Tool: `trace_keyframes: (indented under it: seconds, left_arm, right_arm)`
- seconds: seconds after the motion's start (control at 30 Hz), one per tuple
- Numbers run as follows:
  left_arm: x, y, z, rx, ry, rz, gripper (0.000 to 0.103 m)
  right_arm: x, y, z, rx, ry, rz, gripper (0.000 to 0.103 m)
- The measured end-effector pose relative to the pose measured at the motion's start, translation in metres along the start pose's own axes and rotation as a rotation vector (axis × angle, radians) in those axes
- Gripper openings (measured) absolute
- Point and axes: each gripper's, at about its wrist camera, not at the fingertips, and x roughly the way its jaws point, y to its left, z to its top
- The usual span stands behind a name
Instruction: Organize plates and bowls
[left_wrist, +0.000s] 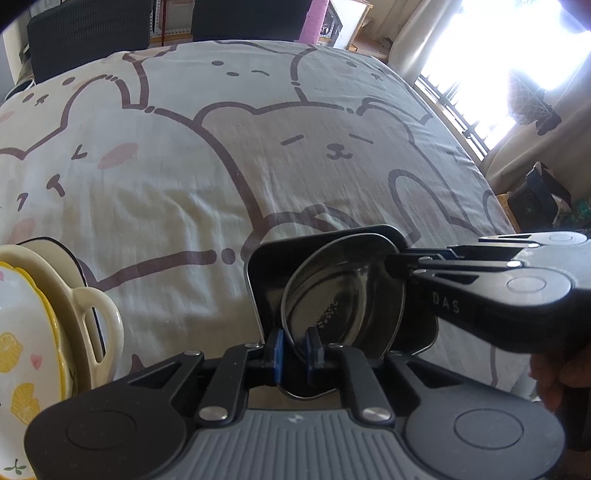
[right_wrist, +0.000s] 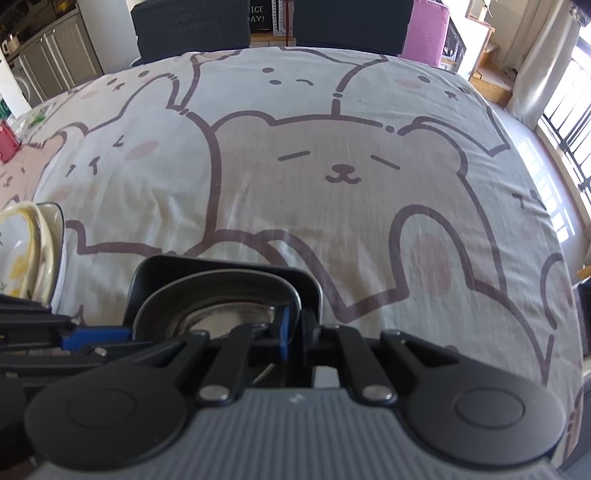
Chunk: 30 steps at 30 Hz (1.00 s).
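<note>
Steel bowl (left_wrist: 343, 295) sits inside a black square tray (left_wrist: 266, 273) on the desk (left_wrist: 184, 184), both sets of jaws clenched on its rim: the left gripper (left_wrist: 295, 350) at the near edge, the right gripper (right_wrist: 293, 328) at the side. Judging by this, nesting is nearly done; next comes letting go cleanly. Only the left view shows the handled cream dish stack (left_wrist: 55, 314), left of the tray, up close.

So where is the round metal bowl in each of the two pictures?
Left wrist view: the metal bowl is at lower centre, inside the black tray.
Right wrist view: the metal bowl is at lower left of centre, in the same tray.
Shared landmark: the sleepy bear face on the cloth.
</note>
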Motion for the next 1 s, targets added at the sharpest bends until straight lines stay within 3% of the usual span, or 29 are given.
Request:
trace_keyframes:
  seconds: [0.17,0.33,0.53,0.67,0.73,0.8,0.87,0.93,1.0]
  left_arm:
    - [-0.007,0.004,0.002,-0.040,0.002,-0.055,0.037]
    - [-0.019,0.003,0.002,-0.046,-0.016,-0.093,0.056]
    - [-0.035,0.004,0.002,-0.029,-0.064,-0.116,0.060]
    - [-0.041,0.011,0.006,-0.024,-0.095,-0.090,0.059]
    - [-0.042,0.013,0.008,-0.017,-0.104,-0.073,0.057]
    - [-0.042,0.014,0.010,0.002,-0.113,-0.053,0.054]
    - [-0.041,0.015,0.012,0.020,-0.115,-0.024,0.046]
    - [-0.037,0.015,0.014,0.034,-0.110,0.005,0.043]
    - [-0.032,0.017,0.015,0.040,-0.101,0.034,0.042]
  right_arm:
    - [-0.002,0.003,0.002,-0.024,-0.005,0.019,0.025]
    - [-0.014,0.003,0.002,-0.026,-0.035,0.037,0.055]
    - [-0.033,-0.011,0.003,0.020,-0.076,0.094,0.062]
    - [-0.035,-0.022,-0.001,0.048,-0.066,0.089,0.059]
    - [-0.030,-0.025,-0.005,0.037,-0.036,0.091,0.040]
    - [-0.026,-0.026,-0.008,0.030,-0.005,0.092,0.031]
    - [-0.022,-0.025,-0.011,0.024,0.007,0.086,0.029]
    - [-0.019,-0.025,-0.012,0.018,0.014,0.071,0.022]
    - [-0.014,-0.025,-0.013,0.011,0.028,0.065,0.021]
